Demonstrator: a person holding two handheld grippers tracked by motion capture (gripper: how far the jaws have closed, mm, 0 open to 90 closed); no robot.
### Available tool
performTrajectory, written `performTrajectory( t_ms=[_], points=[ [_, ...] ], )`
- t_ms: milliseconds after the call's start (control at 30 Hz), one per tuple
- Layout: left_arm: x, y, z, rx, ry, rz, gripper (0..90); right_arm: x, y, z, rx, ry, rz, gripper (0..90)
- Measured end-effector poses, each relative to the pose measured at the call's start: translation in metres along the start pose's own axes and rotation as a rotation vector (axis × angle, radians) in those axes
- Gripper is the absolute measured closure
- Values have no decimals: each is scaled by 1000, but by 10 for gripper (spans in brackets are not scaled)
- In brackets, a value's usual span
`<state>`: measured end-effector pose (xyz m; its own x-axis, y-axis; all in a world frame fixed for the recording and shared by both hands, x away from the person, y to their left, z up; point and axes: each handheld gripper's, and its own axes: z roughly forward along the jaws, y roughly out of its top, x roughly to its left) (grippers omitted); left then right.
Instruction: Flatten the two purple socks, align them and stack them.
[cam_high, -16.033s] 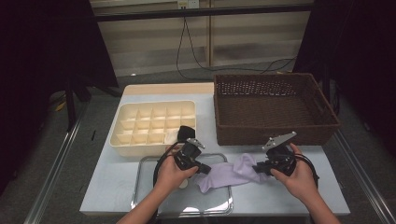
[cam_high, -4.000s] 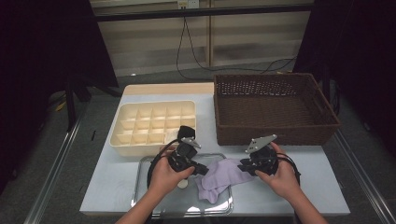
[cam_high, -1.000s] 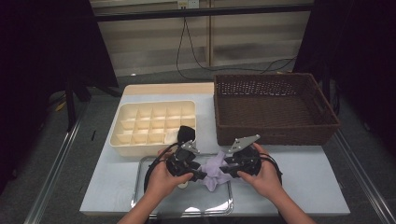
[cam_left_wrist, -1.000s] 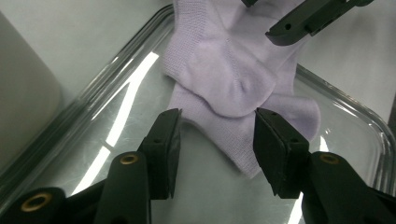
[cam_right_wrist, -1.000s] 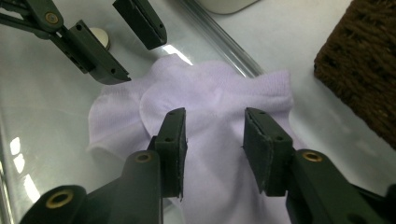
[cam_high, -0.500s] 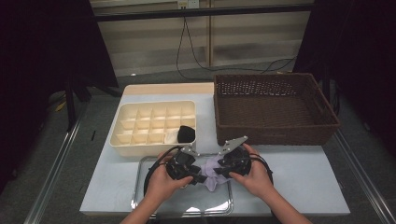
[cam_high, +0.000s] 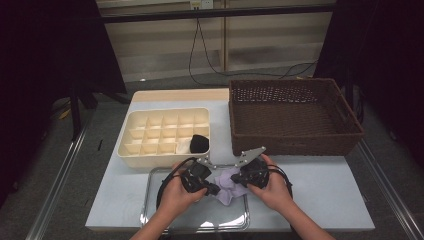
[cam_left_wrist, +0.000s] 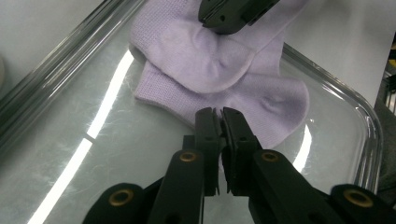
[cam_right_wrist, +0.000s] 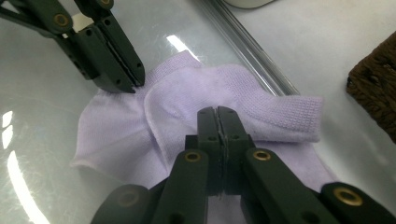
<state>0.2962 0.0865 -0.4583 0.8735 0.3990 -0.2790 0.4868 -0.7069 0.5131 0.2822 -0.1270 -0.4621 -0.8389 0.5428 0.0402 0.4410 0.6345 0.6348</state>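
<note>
Pinching the lilac sock (cam_high: 227, 184) with both tools, left tool (cam_left_wrist: 219, 122) at 9 o'clock, right tool (cam_right_wrist: 218, 119) at 3, jaws just clamped on cloth, to fold it on the tray (cam_high: 200, 222)

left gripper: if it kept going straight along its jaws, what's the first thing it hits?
The lilac sock itself: the left gripper is shut with its tips at the sock's edge on the metal tray. Past the folded fabric, probably the right gripper, though depth is hard to judge.
</note>
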Motion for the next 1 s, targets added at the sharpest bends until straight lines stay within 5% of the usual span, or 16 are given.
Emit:
performTrajectory(
  t_ms=[367, 600, 667, 900, 1000],
  points=[
    [13, 1, -8, 1, 35, -25, 872, 3, 4, -10, -54, 56, -19, 900],
    [18, 1, -10, -10, 35, -46, 869, 8, 5, -10, -41, 94, -29, 846],
    [18, 2, -10, -2, 34, -34, 868, 6, 3, -9, -48, 73, -8, 720],
    [18, 2, -10, -4, 31, -38, 862, 0, 2, -6, -54, 3, 77, 590],
    [19, 1, -7, -12, 27, -45, 862, 1, 2, 4, -21, -13, 53, 597]
  ],
)
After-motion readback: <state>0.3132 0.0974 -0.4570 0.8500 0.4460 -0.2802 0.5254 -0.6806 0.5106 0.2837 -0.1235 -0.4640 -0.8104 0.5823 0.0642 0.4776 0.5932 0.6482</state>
